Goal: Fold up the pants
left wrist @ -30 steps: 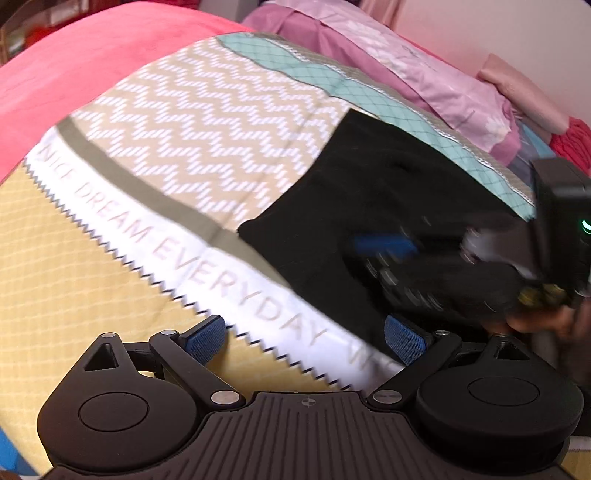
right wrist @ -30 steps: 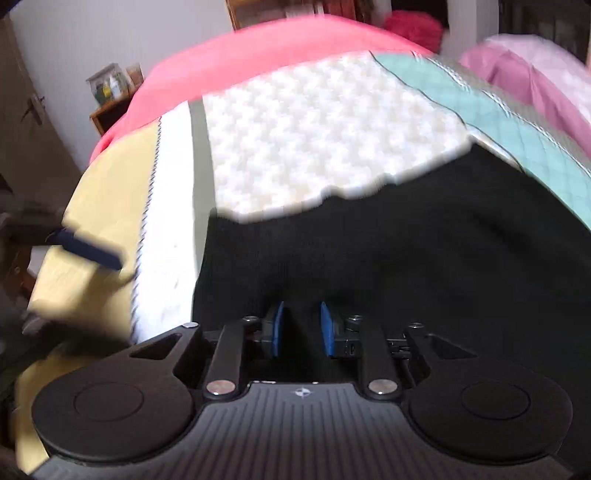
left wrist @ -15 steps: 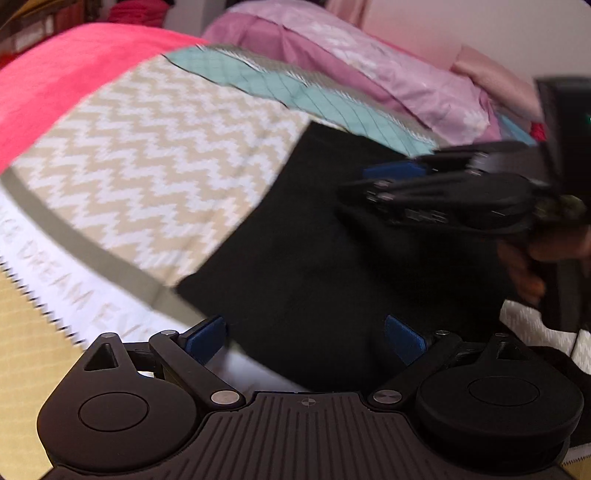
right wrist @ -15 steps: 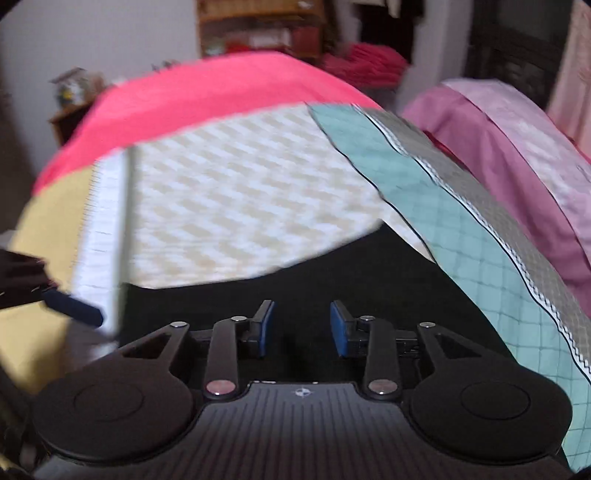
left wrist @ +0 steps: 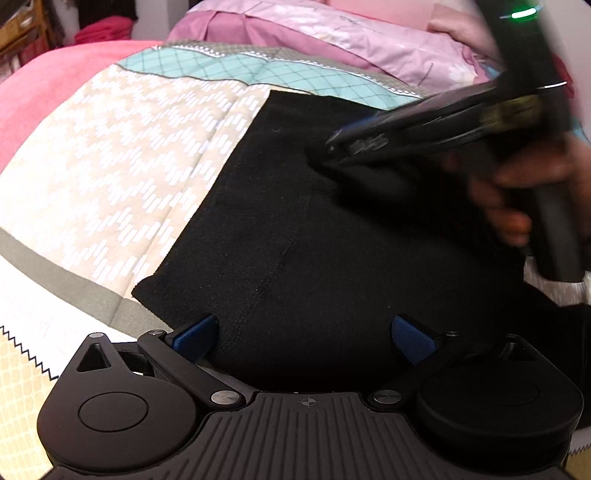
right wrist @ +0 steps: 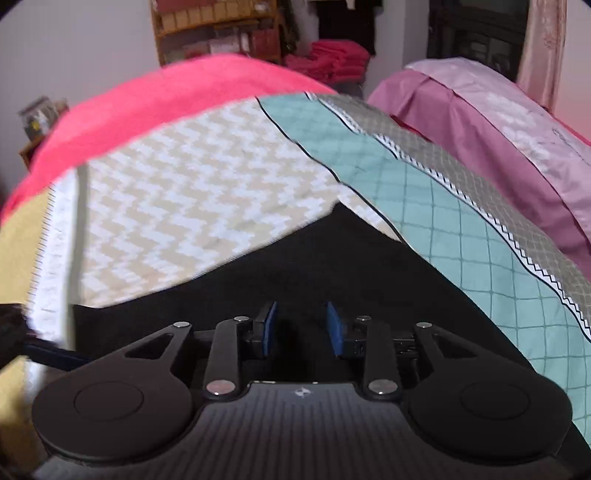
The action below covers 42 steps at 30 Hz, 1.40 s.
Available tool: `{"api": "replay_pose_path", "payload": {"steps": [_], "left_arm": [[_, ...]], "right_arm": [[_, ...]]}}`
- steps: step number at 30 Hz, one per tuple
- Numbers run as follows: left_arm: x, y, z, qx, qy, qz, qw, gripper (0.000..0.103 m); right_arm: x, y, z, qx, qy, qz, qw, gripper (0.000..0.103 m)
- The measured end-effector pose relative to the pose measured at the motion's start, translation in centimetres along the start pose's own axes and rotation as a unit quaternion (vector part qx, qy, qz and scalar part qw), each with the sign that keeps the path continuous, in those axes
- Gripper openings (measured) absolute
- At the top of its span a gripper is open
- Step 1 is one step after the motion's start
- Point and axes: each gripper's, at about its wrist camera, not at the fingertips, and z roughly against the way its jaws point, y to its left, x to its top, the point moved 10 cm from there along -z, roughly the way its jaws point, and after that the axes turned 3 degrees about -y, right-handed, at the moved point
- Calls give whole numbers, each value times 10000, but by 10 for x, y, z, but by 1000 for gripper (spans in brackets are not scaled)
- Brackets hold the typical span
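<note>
Black knit pants (left wrist: 332,236) lie flat on patterned quilt (left wrist: 122,166), already doubled into a compact panel; a seam runs up the panel's middle in left-wrist view. Left gripper (left wrist: 306,338): jaws spread wide, nothing held, blue pads straddling the near edge of the fabric w/ cloth directly ahead between them. Right gripper (right wrist: 301,328): jaws partly apart, gap narrow, no cloth pinched as far as visible; it sits low over the fabric, pointing toward the panel's far corner. In left-wrist view the right gripper appears blurred at upper right, over the far-right part of the pants, gripped by the person's hand (left wrist: 517,195). Key relation: panel's long axis runs away from left gripper toward teal quilt band (right wrist: 424,206); left unit is nearer the near hem, right unit nearer the far end. Est. next fold: bring one end over the other along that axis; each unit must close on its own edge first. Surface: soft bed, zigzag and teal check print, pink blanket (right wrist: 147,96) beyond. Room: purple bedding (right wrist: 498,140) at right, wooden shelf (right wrist: 214,33) at back.
</note>
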Motion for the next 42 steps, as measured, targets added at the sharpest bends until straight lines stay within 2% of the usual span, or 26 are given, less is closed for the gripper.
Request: {"api": "replay_pose_path", "payload": {"steps": [1,2,3,6,8,10,12,13,14,17,21,23,25,27,30,33,35,37,38,39,40,41,42], "left_arm": [[1,-2,-1,62,26,-33,10000,103],[0,-4,-3,147,62,-111,9998,103],[1,-4,-6,224,83,-179,9996,103],[-1,-9,-10,397,99,-442,9982,103],[-2,-9,-12,409,88,-484,9980,103],[0,-7,-18,409,93,-454,9981,103],[0,-9,-17,465,117,-479,9977,103],[1,-9,-19,495,145,-502,9974,103],[1,-9,-19,512,184,-514,9972,103],[5,-9,-19,455,340,-500,9971,103],[18,-4,-13,191,469,-277,9983,103],[25,-1,-13,110,486,-142,9987,103],[28,3,-19,220,635,-91,9977,103],[35,2,-18,262,686,-163,9972,103],[61,-10,-6,171,440,-331,9983,103],[93,-31,-8,63,165,-557,9983,103],[113,-49,-25,-97,79,-614,9980,103],[125,-64,-52,-210,92,-628,9978,103],[129,-69,-72,-142,178,-597,9980,103],[129,-70,-89,-1,328,-585,9977,103],[126,-69,-106,142,509,-599,9968,103],[124,-67,-119,254,598,-664,9957,103],[124,-70,-120,230,478,-758,9957,103]], "right_arm": [[-1,-1,-14,-50,17,-43,10000,36],[3,0,-18,6,-157,-183,9997,43],[5,0,-19,87,-120,-329,9993,46],[4,-1,4,228,-142,-480,9985,51],[-3,-11,27,59,-327,-510,9981,72],[-12,-24,30,-88,-281,-705,9971,74],[-21,-38,7,-324,4,-878,9956,77],[-19,-38,2,-298,-119,-851,9959,88],[-16,-34,0,-163,-101,-925,9955,92],[-11,-32,23,-164,-219,-1084,9937,88],[-38,-57,75,-765,-248,-1311,9881,92],[-62,-81,75,-962,-21,-1726,9803,91],[-78,-101,56,-1241,220,-1899,9737,92],[-69,-103,56,-1284,62,-1775,9757,93],[-58,-99,83,-1101,-249,-1962,9741,92],[-74,-111,118,-1399,-338,-2122,9666,93],[-96,-125,132,-1636,-258,-2406,9564,93],[-121,-140,125,-1686,93,-2742,9467,91],[-131,-146,120,-1728,209,-2745,9457,88],[-129,-150,124,-1816,-28,-2450,9524,86],[-131,-159,131,-2167,-39,-2264,9496,85],[-136,-174,140,-2670,43,-2307,9357,85],[-142,-184,151,-2832,-5,-2498,9260,85]]}}
